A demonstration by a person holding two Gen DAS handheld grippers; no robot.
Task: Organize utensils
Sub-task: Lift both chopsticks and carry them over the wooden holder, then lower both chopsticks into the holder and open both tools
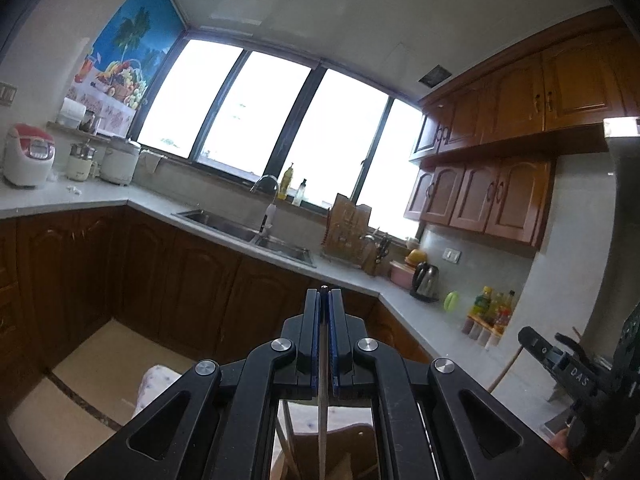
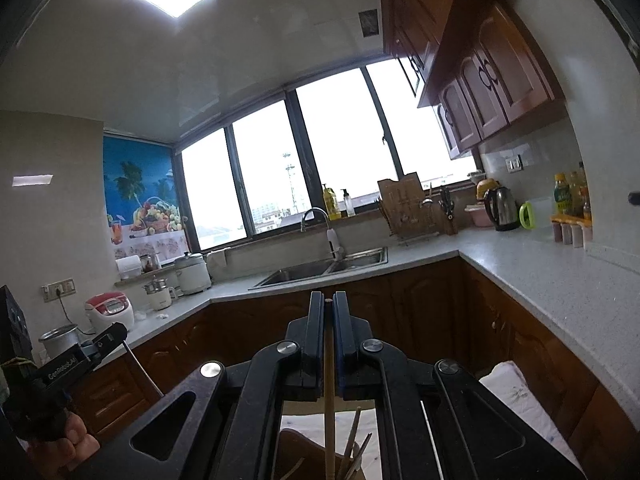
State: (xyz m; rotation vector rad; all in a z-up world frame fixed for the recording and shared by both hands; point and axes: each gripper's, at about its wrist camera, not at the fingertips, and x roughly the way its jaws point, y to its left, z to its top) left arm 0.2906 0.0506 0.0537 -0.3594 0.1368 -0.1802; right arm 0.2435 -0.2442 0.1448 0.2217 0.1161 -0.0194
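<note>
The left gripper [image 1: 324, 294] is closed on a thin metal chopstick [image 1: 322, 380], which runs back between the blue pads and hangs down below the jaws. The right gripper [image 2: 329, 300] is closed in the same way on a pale wooden chopstick [image 2: 329, 408]; its lower end reaches down toward a brown holder [image 2: 304, 452] directly under the jaws, where several other sticks [image 2: 354, 432] already stand tilted. Under the left gripper only a part of a brown container and a patterned cloth [image 1: 160, 380] are seen, so it cannot be told if it is the same holder.

The step in hand seems to be lowering each chopstick into the holder. To do it well, each stick should hang upright, come down slowly over the opening, and be released only when its tip is inside, so that it does not knock the others. The two grippers are near each other and should go one after the other.

Far ahead of both grippers lie the counter [image 2: 520, 256] and the sink [image 2: 320, 268].
</note>
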